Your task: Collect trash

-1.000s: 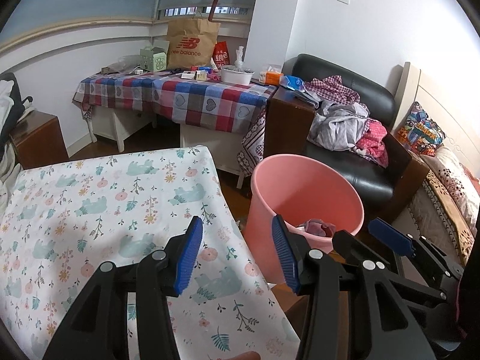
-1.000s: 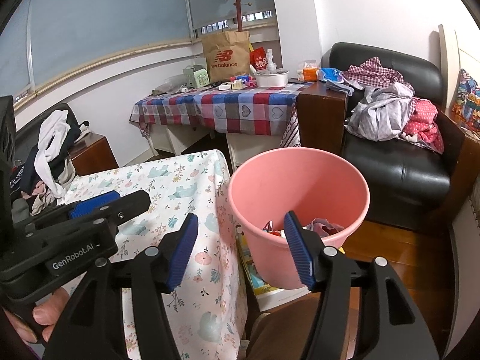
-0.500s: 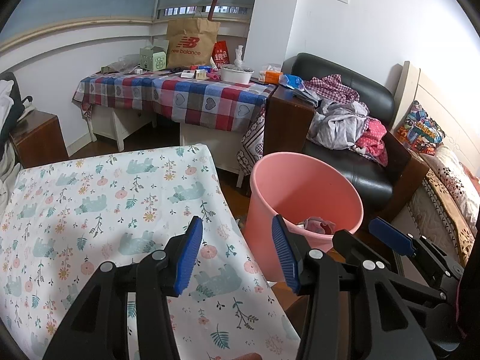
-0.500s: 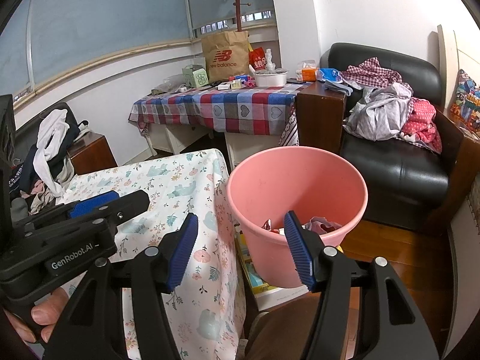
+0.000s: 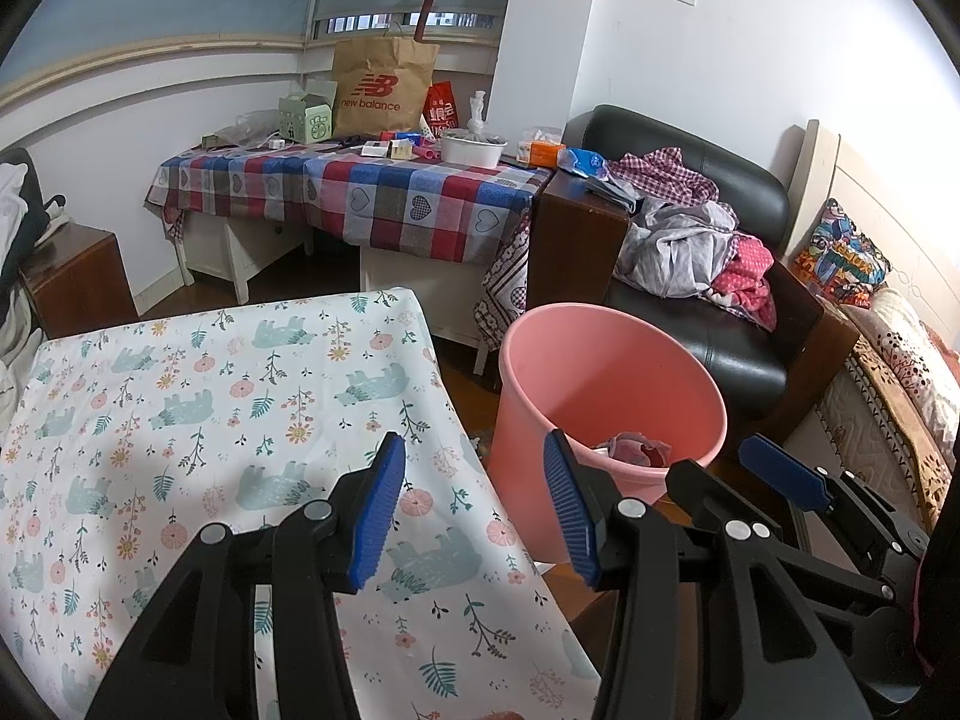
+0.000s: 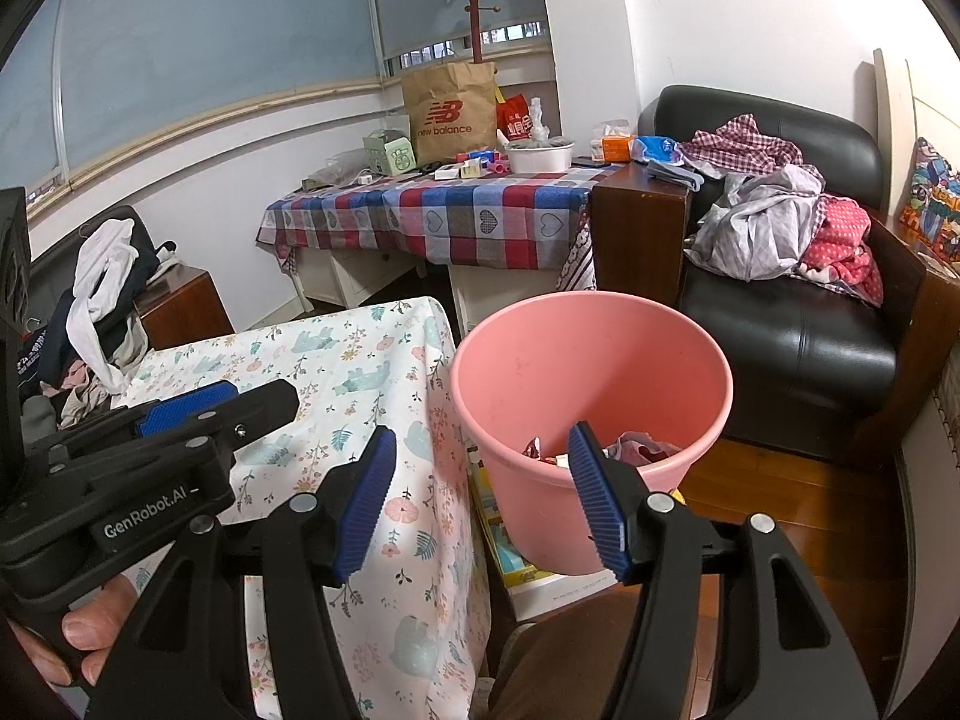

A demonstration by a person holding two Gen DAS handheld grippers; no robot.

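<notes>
Your left hand-held gripper (image 5: 474,510) is spread wide and holds nothing, hanging above the desk (image 5: 180,420). Your right hand-held gripper (image 6: 480,495) is equally wide and bare. Ahead of both stands the pink bin (image 6: 591,372), trash (image 6: 636,450) inside.

clothes (image 6: 774,222) heaped on a black armchair (image 6: 798,348) beside a checked tablecloth (image 6: 444,216).

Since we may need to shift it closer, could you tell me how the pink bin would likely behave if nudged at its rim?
The pink bin looks like thin plastic with only a little trash at the bottom, so it is probably light. It tapers to a narrower base, so a rim push may tip it rather than slide it.
</notes>
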